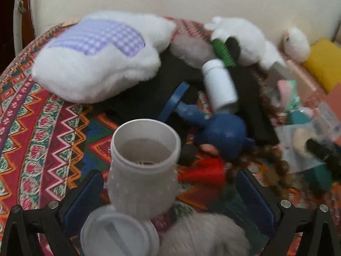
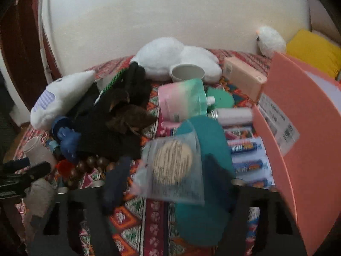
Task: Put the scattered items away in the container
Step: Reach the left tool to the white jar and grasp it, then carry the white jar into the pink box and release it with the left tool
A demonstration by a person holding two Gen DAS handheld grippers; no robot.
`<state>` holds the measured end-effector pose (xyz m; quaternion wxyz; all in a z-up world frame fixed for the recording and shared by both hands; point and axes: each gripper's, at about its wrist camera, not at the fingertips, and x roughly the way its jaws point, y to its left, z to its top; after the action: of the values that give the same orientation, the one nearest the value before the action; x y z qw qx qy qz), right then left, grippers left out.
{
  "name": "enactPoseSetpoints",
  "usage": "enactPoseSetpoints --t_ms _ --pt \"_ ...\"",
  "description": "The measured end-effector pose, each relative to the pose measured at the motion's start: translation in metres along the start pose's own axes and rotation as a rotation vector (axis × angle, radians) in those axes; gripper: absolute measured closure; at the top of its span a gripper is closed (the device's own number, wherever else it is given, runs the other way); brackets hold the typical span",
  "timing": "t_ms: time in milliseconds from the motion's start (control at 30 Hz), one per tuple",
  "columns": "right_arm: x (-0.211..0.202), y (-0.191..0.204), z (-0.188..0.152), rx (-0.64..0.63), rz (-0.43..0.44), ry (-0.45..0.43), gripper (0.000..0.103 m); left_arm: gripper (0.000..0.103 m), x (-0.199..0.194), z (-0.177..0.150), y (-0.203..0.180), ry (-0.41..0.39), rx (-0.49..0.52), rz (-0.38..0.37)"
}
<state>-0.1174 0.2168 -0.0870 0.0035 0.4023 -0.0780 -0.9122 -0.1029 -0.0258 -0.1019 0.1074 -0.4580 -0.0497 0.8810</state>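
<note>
patterned cloth (image 1: 42, 128) by a cream wall. left gripper (image 1: 168, 194) spread wide w/ clear jar (image 1: 145, 170) between fingers, not pinched. right gripper (image 2: 170, 181) open around clear pouch (image 2: 172, 168); pink container (image 2: 302, 149) just beside, at right.

Patterned cloth surface (image 1: 42, 128) carries white plush (image 1: 96, 64), open jar (image 1: 145, 160), black cloth (image 2: 110, 132), wooden beads (image 2: 93, 164).

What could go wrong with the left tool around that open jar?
The jar stands off-centre between the left tool's open pads, so closing may tip it rather than grip it. The loose lid lies right beside its base and could get knocked away.
</note>
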Motion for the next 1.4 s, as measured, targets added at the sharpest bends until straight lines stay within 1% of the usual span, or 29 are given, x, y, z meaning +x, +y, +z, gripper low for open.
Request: enactPoseSetpoints --t_ms 33,67,100,133,167,233,367,433,500,700,767,867,933,1000,1067,1133,1200,1233,1333,1400 --pt "0.003 -0.002 0.001 0.012 0.052 0.015 0.089 0.005 0.005 0.0 0.001 0.014 -0.003 0.003" --pt "0.005 -0.004 0.002 0.025 0.104 0.03 0.093 0.007 0.009 -0.001 0.002 0.022 -0.011 -0.006" --pt "0.006 -0.006 0.002 0.039 0.137 0.034 0.094 0.01 0.007 -0.001 0.003 0.014 -0.018 -0.012" --pt "0.006 -0.009 0.002 0.055 0.165 0.035 0.094 0.022 0.006 -0.001 0.004 0.006 -0.024 -0.017" --pt "0.004 -0.011 0.001 0.06 0.188 0.031 0.096 0.043 0.004 0.0 0.005 -0.004 -0.025 -0.015" --pt "-0.002 -0.013 0.0 0.069 0.227 0.019 0.097 0.043 0.0 0.001 0.008 -0.02 -0.033 -0.043" --pt "-0.025 -0.01 0.0 0.063 0.278 -0.024 0.099 0.044 -0.016 0.001 0.005 -0.086 -0.019 -0.067" --pt "-0.04 -0.004 0.0 0.04 0.294 -0.055 0.1 0.044 -0.033 0.002 -0.003 -0.134 -0.002 -0.084" --pt "-0.059 0.002 0.003 0.018 0.323 -0.09 0.102 0.044 -0.052 0.002 -0.012 -0.185 0.023 -0.095" --pt "-0.113 0.018 0.008 -0.032 0.396 -0.179 0.103 0.044 -0.109 0.0 -0.032 -0.294 0.071 -0.117" --pt "-0.13 0.019 0.008 -0.035 0.417 -0.206 0.103 0.044 -0.128 -0.001 -0.041 -0.318 0.081 -0.126" --pt "-0.167 0.009 0.008 -0.028 0.428 -0.27 0.103 0.044 -0.153 0.0 -0.068 -0.352 0.118 -0.15" --pt "-0.192 0.0 0.007 -0.021 0.431 -0.319 0.103 0.044 -0.168 0.002 -0.093 -0.372 0.137 -0.197" --pt "-0.224 -0.018 0.007 -0.016 0.398 -0.404 0.103 0.044 -0.18 0.005 -0.12 -0.387 0.164 -0.241" --pt "-0.254 -0.039 0.005 -0.012 0.346 -0.486 0.103 0.044 -0.188 0.009 -0.16 -0.404 0.222 -0.287" --pt "-0.288 -0.068 0.001 0.009 0.264 -0.579 0.103 0.043 -0.193 0.014 -0.196 -0.409 0.269 -0.33" --pt "-0.314 -0.095 -0.005 0.03 0.169 -0.648 0.103 0.043 -0.194 0.018 -0.242 -0.412 0.325 -0.389" --pt "-0.324 -0.107 -0.008 0.042 0.124 -0.672 0.103 0.043 -0.192 0.019 -0.262 -0.408 0.35 -0.413" --pt "-0.343 -0.15 -0.016 0.104 -0.01 -0.701 0.103 0.043 -0.181 0.02 -0.319 -0.379 0.417 -0.468" --pt "-0.347 -0.181 -0.02 0.17 -0.057 -0.685 0.103 0.043 -0.168 0.018 -0.353 -0.347 0.456 -0.491"
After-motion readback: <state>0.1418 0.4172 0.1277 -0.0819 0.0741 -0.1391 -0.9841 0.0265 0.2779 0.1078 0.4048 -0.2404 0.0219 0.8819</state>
